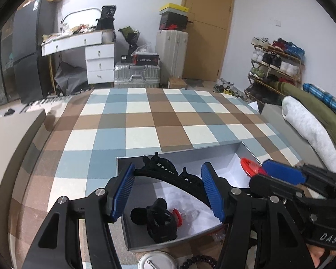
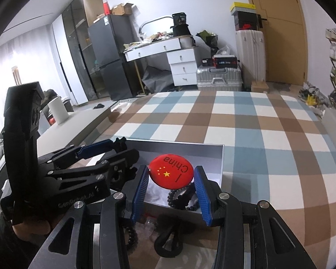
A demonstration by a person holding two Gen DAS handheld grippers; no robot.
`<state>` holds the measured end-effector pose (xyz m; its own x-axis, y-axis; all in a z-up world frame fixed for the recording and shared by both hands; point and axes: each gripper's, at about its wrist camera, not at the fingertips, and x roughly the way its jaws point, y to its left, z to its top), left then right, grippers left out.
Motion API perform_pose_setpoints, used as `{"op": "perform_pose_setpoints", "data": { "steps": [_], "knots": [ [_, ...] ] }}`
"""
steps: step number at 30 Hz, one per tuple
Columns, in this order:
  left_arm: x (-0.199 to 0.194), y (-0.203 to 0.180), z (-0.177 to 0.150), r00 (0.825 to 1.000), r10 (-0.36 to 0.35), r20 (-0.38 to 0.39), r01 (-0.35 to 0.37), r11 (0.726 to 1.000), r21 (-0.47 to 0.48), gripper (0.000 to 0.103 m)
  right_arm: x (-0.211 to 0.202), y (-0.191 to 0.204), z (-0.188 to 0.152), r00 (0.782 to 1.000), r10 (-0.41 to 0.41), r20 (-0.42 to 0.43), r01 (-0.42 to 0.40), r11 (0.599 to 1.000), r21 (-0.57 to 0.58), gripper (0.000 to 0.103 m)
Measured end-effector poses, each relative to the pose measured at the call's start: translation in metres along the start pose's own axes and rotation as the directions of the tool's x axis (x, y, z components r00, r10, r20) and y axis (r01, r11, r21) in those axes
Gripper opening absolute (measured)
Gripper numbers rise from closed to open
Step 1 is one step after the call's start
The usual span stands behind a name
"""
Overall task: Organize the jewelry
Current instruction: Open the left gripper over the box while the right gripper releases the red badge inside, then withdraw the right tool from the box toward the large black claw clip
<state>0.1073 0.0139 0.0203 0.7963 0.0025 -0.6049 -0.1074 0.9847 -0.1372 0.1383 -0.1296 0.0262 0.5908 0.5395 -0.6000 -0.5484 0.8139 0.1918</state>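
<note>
Left wrist view: grey tray [image 1: 212, 154] set on checked cloth [image 1: 145, 116] over counter, near rim close to cloth's front edge; wide open cloth beyond far rim and to left. Left tool [image 1: 168, 190] over tray, blue pads pinching black headband [image 1: 168, 174] across its arc. Inside tray below: black hair clip [image 1: 161, 222], small red gear-shaped piece [image 1: 178, 217]. Outside near rim: round white badge [image 1: 158, 261] showing pin back, black beaded bracelet [image 1: 199, 260]. Right side crowded by right tool [image 1: 255, 168] reaching in over tray corner

Right wrist view: right tool [image 2: 171, 179] pinching red round badge [image 2: 171, 171] by its edges, held above tray [image 2: 221, 165]; left tool [image 2: 114, 150] close alongside on left, little gap between them. Black beads [image 2: 179, 198] in tray under badge. Open cloth [image 2: 268, 145] ahead and to right

Beyond counter: white desk with drawers [image 1: 96, 51], silver suitcase [image 1: 136, 75], shoe rack [image 1: 275, 67], folded white towel [image 1: 306, 121] at right counter edge

Legible: "China" with yellow stars on red badge; "DAS" on right tool body
</note>
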Motion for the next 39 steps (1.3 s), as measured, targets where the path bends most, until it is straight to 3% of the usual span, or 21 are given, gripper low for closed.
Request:
{"op": "perform_pose_setpoints", "data": {
  "steps": [8, 11, 12, 16, 20, 22, 24, 26, 29, 39],
  "knots": [
    [0.000, 0.000, -0.003, 0.999, -0.033, -0.022, 0.033, 0.999, -0.027, 0.057, 0.003, 0.000, -0.001, 1.000, 0.017, -0.023, -0.017, 1.000, -0.001, 0.042],
    [-0.002, -0.001, -0.003, 0.999, -0.014, -0.028, 0.014, 1.000, -0.018, 0.058, 0.000, 0.003, -0.001, 1.000, 0.011, -0.014, -0.011, 1.000, -0.017, 0.042],
    [-0.003, -0.001, -0.004, 0.999, -0.014, -0.030, 0.013, 1.000, -0.015, 0.059, -0.002, 0.004, -0.001, 1.000, 0.005, -0.009, -0.005, 1.000, -0.021, 0.042],
    [-0.011, -0.001, -0.005, 0.999, -0.045, -0.025, 0.044, 0.999, -0.016, 0.081, -0.009, 0.002, 0.000, 1.000, -0.020, 0.003, 0.021, 1.000, -0.020, 0.048],
    [-0.014, -0.001, -0.001, 1.000, -0.010, -0.019, 0.010, 1.000, 0.002, 0.083, -0.018, -0.006, 0.000, 0.999, -0.029, 0.015, 0.029, 0.999, 0.013, 0.051],
    [-0.020, 0.001, -0.002, 1.000, -0.014, -0.020, 0.014, 1.000, -0.004, 0.083, -0.022, -0.009, 0.000, 0.999, -0.047, 0.016, 0.047, 0.999, 0.023, 0.054],
    [-0.026, 0.002, -0.004, 0.999, -0.025, -0.019, 0.025, 1.000, 0.002, 0.089, -0.026, -0.011, -0.002, 0.999, -0.047, 0.015, 0.047, 0.998, 0.029, 0.069],
    [-0.033, 0.002, -0.008, 1.000, -0.029, -0.011, 0.029, 0.999, 0.012, 0.102, -0.031, -0.013, -0.005, 0.999, -0.046, 0.017, 0.046, 0.998, 0.036, 0.080],
    [-0.041, 0.002, -0.016, 1.000, -0.030, -0.002, 0.030, 0.999, 0.024, 0.102, -0.033, -0.015, -0.010, 0.999, -0.046, 0.000, 0.046, 0.998, 0.041, 0.090],
    [-0.036, 0.020, -0.043, 0.995, -0.002, -0.098, 0.000, 1.000, -0.019, 0.102, -0.035, -0.019, -0.026, 0.997, -0.042, -0.057, 0.048, 0.993, 0.108, 0.091]
  ]
}}
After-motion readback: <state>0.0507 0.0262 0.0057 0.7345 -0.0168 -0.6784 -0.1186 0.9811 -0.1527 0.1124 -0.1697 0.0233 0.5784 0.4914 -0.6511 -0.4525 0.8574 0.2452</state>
